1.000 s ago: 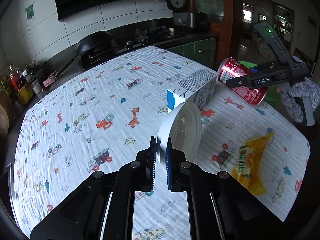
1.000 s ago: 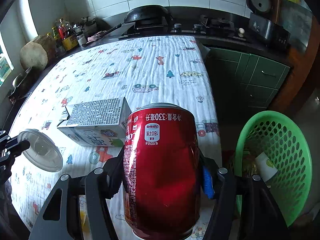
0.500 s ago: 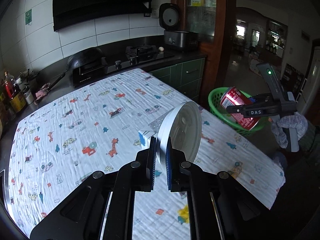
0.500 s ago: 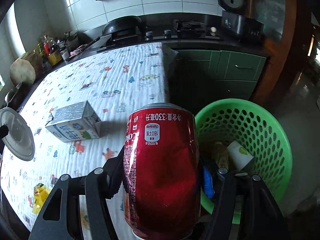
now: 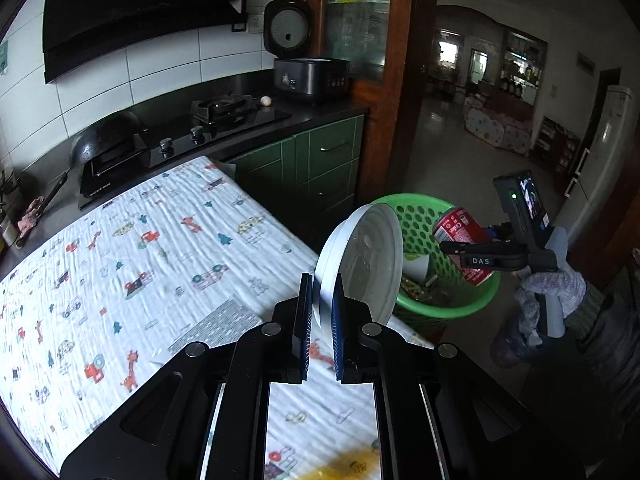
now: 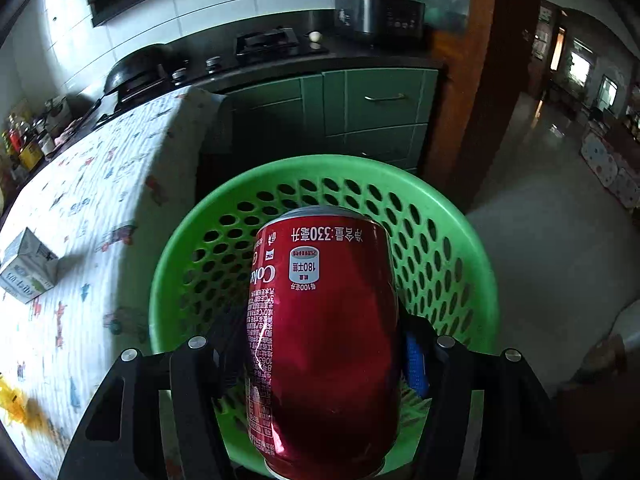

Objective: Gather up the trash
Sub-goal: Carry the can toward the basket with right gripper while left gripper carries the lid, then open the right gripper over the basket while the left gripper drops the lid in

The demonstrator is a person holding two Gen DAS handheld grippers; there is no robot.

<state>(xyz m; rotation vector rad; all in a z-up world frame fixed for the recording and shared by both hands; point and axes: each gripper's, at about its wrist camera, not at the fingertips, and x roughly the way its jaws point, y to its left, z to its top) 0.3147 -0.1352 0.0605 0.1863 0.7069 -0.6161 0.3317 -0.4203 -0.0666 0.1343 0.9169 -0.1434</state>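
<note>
Left tongs [image 5: 320,312] raised over the table's [image 5: 168,248] right edge, aimed forward toward the basket [image 5: 420,216], clenched on the rim of a white plastic lid [image 5: 360,264]. Lid standing on edge, its flat face turned sideways to the right, most of the disc sticking up and forward beyond the fingertips, partly covering the basket's near wall in the left wrist view. Below the left tongs, a milk carton [image 6: 26,272] lying on its side on the patterned cloth near the table's right edge; a yellow wrapper [image 6: 16,404] nearer the table's front edge.

Right of the table, the green basket on the floor, a paper cup [image 5: 416,266] and other scraps inside. Right tongs [image 6: 324,352] held out level above the basket by a gloved hand [image 5: 552,292], gripping a red soda can [image 6: 324,340] by its sides. Can's long axis pointing along the fingers, forward and down into the basket, printing upside down in the right wrist view, far end tilted toward the basket's back wall. Can hanging directly over the basket's opening, clear of the rim.
</note>
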